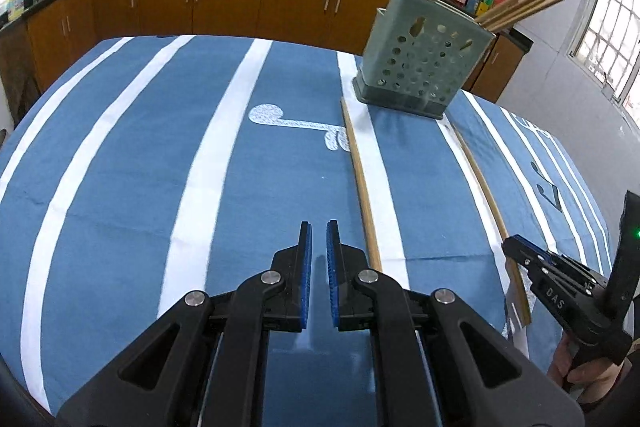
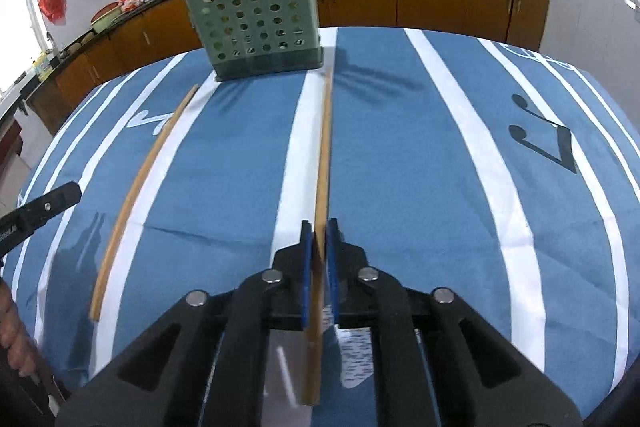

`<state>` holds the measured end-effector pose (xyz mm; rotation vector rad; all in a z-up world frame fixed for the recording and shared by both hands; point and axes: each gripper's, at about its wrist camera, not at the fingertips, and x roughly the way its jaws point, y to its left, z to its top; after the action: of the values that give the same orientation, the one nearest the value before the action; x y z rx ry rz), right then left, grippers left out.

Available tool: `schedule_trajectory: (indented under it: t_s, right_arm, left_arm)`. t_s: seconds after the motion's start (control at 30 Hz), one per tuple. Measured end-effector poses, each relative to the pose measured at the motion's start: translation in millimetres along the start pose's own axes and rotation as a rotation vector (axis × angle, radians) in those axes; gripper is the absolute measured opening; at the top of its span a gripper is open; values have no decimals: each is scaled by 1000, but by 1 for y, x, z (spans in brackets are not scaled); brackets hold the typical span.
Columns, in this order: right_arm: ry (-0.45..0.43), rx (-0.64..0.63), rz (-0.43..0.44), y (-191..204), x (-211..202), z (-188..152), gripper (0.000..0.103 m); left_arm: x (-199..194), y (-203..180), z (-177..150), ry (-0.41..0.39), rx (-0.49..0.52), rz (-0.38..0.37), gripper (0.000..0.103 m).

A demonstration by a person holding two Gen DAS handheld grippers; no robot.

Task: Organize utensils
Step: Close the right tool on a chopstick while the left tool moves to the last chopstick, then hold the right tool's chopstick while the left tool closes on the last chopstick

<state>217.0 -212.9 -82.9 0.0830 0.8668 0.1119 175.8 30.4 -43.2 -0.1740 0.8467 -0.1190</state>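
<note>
A: Chopsticks, how many on the cloth?

B: 2 slim wooden sticks on the blue-and-white striped tablecloth [image 1: 120, 167]. One chopstick [image 1: 362, 183] lies bare just right of the left gripper [image 1: 319, 239], whose ribbed blue pads sit nearly shut on nothing.

A: And the other chopstick [image 2: 324, 155]?

B: Pinched between the right gripper [image 2: 319, 239] pads, tip towards the perforated green plastic holder [image 2: 252, 23].

A: What's in that holder?

B: More sticks stand there; count unclear.

The surface [image 1: 120, 187] lies open left of the two loose chopsticks [image 1: 362, 183], with only the perforated holder [image 1: 420, 67] standing at its far side.
</note>
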Motion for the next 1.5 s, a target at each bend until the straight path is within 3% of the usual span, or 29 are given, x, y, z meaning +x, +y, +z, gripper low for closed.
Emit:
schedule_trajectory:
  t_s: [0.13, 0.2, 0.27, 0.4, 0.6, 0.8, 1.17, 1.5]
  right_arm:
    - [-3, 58, -50, -16, 2, 6, 8]
    - [-2, 102, -84, -29, 2, 9, 8]
    - [-2, 168, -120, -47, 1, 11, 8]
    - [2, 224, -135, -67, -1, 12, 8]
    - [1, 211, -135, -68, -3, 10, 8]
    - [7, 177, -122, -59, -1, 12, 8]
    - [34, 75, -78, -35, 11, 25, 8]
    - [1, 28, -119, -36, 29, 46, 8]
  left_arm:
    - [1, -8, -2, 10, 19, -16, 8]
    - [3, -13, -3, 17, 29, -24, 13]
    - [3, -18, -4, 17, 43, -26, 29]
    - [7, -30, -6, 31, 75, -33, 30]
    - [23, -46, -12, 77, 138, 12, 29]
    - [31, -55, -14, 78, 197, 90, 9]
    - [48, -14, 21, 96, 132, 157, 7]
    - [65, 10, 46, 52, 49, 116, 7]
